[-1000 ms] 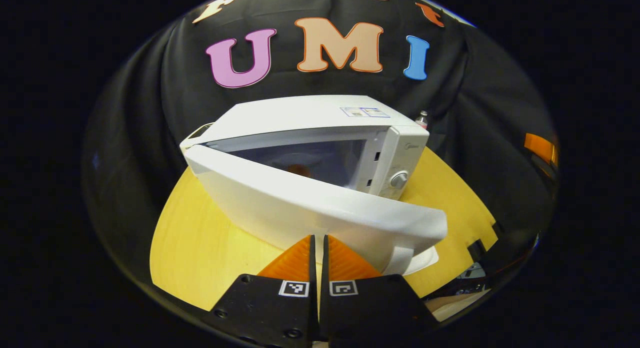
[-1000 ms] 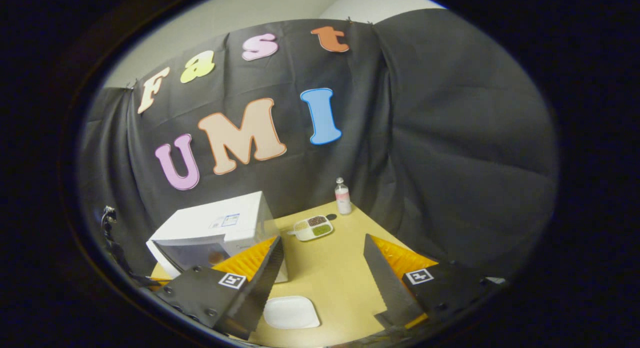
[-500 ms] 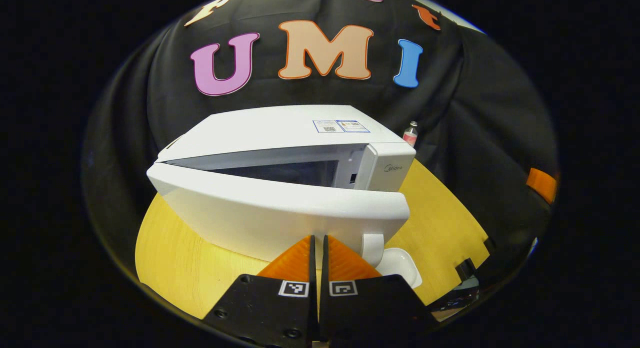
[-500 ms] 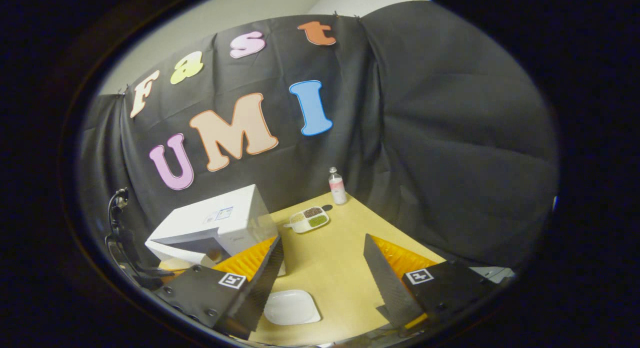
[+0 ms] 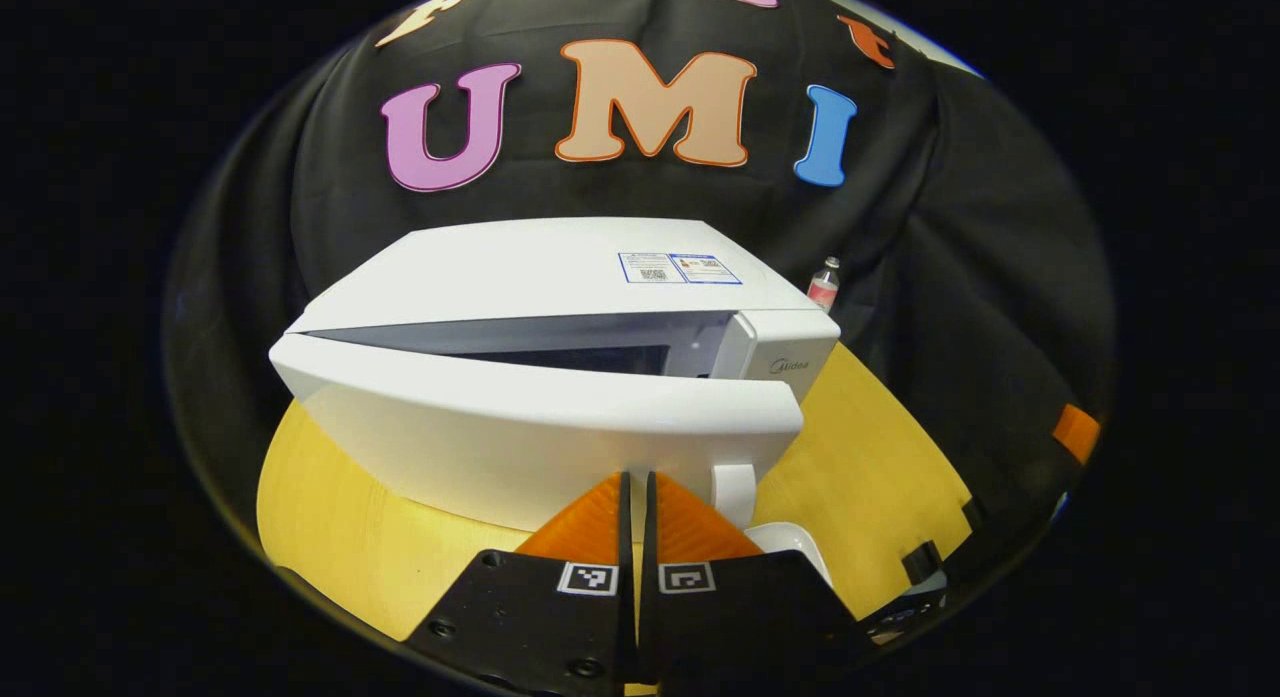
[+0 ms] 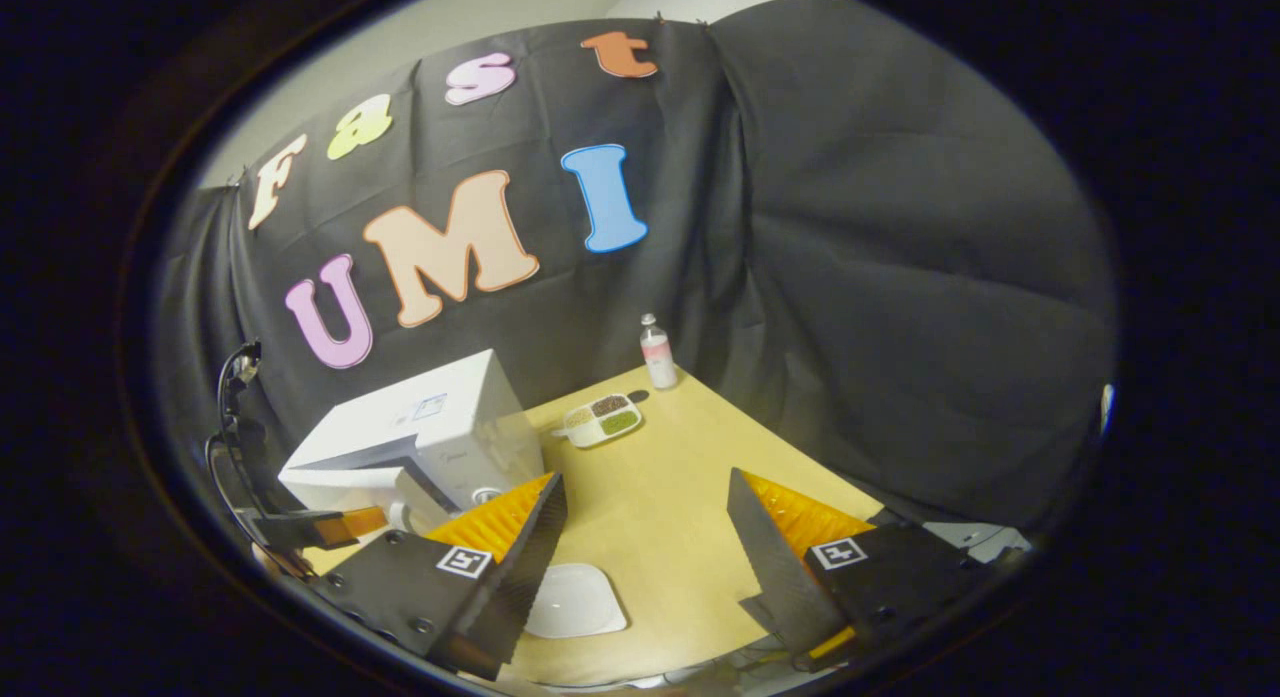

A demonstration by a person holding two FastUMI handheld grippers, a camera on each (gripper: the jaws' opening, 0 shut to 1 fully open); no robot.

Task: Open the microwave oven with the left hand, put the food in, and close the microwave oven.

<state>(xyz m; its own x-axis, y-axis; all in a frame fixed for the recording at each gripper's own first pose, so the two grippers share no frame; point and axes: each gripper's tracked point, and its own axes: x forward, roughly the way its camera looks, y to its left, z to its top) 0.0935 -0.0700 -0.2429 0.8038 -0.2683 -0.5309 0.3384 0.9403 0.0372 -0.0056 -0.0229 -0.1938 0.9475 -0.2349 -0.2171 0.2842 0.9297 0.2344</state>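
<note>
White microwave oven (image 5: pixel 560 277) at the back-left part of the yellow table (image 5: pixel 880 447), close to the black cloth wall. Door (image 5: pixel 540 432) not fully shut: a dark wedge of gap along its upper edge, wider toward the handle side, narrow at the hinge side. Door handle (image 5: pixel 735 492) at the door's lower right corner, just right of the left gripper (image 5: pixel 637 487). Left gripper fingers pressed almost together, only a thin slit between, nothing held, tips right at the lower edge of the door face. Whether touching the door, cannot tell.

White empty plate (image 6: pixel 572 602) on the table before the microwave, near the front edge. Right gripper (image 6: pixel 645 522) spread wide, empty, hanging above the table's middle with bare tabletop between its fingers. Divided tray (image 6: pixel 600 420) with food and a small bottle (image 6: pixel 657 352) at the far corner, well apart from the microwave. In the right gripper view, left gripper seen at the door's front, near the left table edge.
</note>
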